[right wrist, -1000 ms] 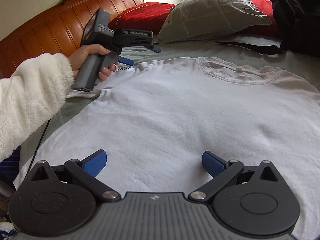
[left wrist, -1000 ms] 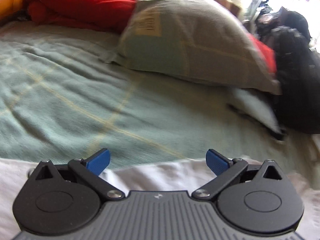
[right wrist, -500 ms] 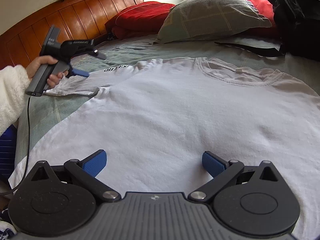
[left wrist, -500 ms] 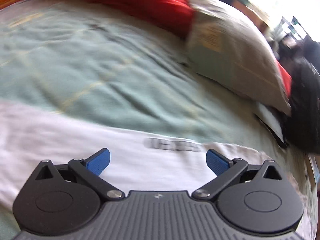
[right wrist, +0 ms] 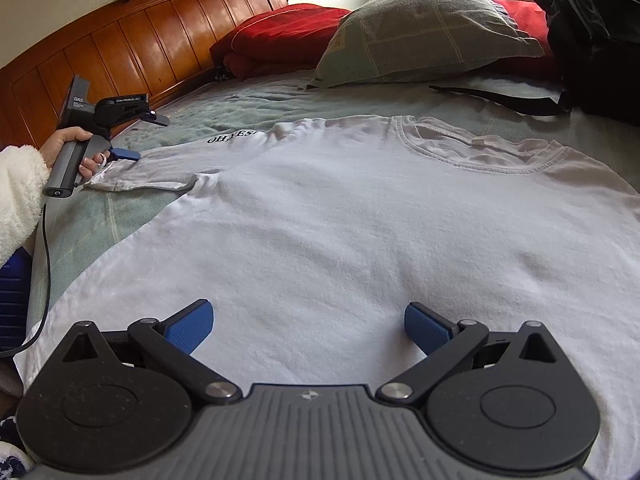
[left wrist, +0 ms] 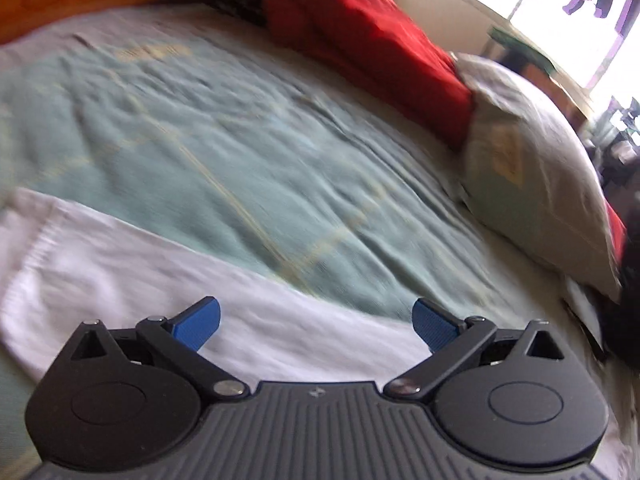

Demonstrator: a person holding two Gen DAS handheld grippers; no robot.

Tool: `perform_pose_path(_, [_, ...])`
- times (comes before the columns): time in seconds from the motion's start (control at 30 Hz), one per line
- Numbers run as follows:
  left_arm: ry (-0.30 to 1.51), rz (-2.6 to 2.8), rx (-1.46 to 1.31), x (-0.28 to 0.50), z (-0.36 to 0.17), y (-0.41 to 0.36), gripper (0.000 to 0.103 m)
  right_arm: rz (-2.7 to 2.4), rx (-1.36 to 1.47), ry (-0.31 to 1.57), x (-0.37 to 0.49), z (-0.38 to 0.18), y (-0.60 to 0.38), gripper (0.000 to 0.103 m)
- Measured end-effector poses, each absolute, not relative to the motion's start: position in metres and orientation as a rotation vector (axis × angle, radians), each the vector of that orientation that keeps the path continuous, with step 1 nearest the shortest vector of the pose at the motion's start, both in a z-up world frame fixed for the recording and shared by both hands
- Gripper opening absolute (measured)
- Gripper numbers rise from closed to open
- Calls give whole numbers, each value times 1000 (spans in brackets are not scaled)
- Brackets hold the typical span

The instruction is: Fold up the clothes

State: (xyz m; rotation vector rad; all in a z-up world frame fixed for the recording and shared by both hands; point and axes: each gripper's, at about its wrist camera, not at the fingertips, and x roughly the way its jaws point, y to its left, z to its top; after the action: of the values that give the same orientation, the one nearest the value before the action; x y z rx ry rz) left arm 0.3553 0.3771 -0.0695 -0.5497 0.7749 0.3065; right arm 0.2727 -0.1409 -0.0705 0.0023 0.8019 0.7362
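A white T-shirt [right wrist: 340, 220] lies flat on the green bedspread [right wrist: 224, 108], collar toward the pillows. Its left sleeve [right wrist: 168, 168] is spread out to the left, with black lettering near the shoulder. My right gripper [right wrist: 308, 324] is open and empty, low over the shirt's lower body. My left gripper [left wrist: 316, 320] is open and empty over the sleeve [left wrist: 132, 276]. In the right wrist view the left gripper [right wrist: 132, 140] hovers at the sleeve's cuff, held by a hand in a white fleece sleeve.
A wooden headboard [right wrist: 132, 44] runs along the far left. Red cushions [right wrist: 280, 36] and a green-grey pillow [right wrist: 424, 28] lie at the head of the bed. A black bag [right wrist: 596, 36] with a strap sits at the right. A cable [right wrist: 44, 264] hangs from the left gripper.
My left gripper has moved left and outward along the sleeve to its cuff, staying open. The sleeve now lies spread flatter. My right gripper has not moved.
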Motion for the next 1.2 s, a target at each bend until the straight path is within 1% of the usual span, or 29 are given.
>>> perform_pose_path(0.13, [762,496,-464,364,-71,381,101,732,-10,798,272,-71,-139,103])
perform_pose_path(0.2, [739,549,-464,359,-65,383,101,732,-13,797,272,-71,-139,103])
perform_pose_path(0.37, [734,347,-541,325,-57,369,102,735,-2,798,273,-71,-140,103])
perform_pose_path(0.5, [805,297,-535,301,-70,363,102,733,-5,799,273,-71,-140,103])
perform_pose_path(0.6, [798,390,-519,286,-67,374,102,731,-7,799,273,-71,-139,103])
perform_pose_path(0.77, [718,409,-565,281,-49,390,102,727,-14,798,272,-71,-138,103])
perform_pose_path(0.87, [740,431,-598,286,-59,400,102,727,-20,797,271,-71,-138,103])
perform_pose_path(0.97, [775,539,-568,285,-69,407,101,727,-25,795,271,-71,-138,103])
perform_pose_path(1.07, [778,583,-530,274,-55,404,101,725,-32,793,270,-71,-137,103])
perform_pose_path(1.2, [792,506,-435,249,-16,381,101,720,-48,787,269,-72,-135,103])
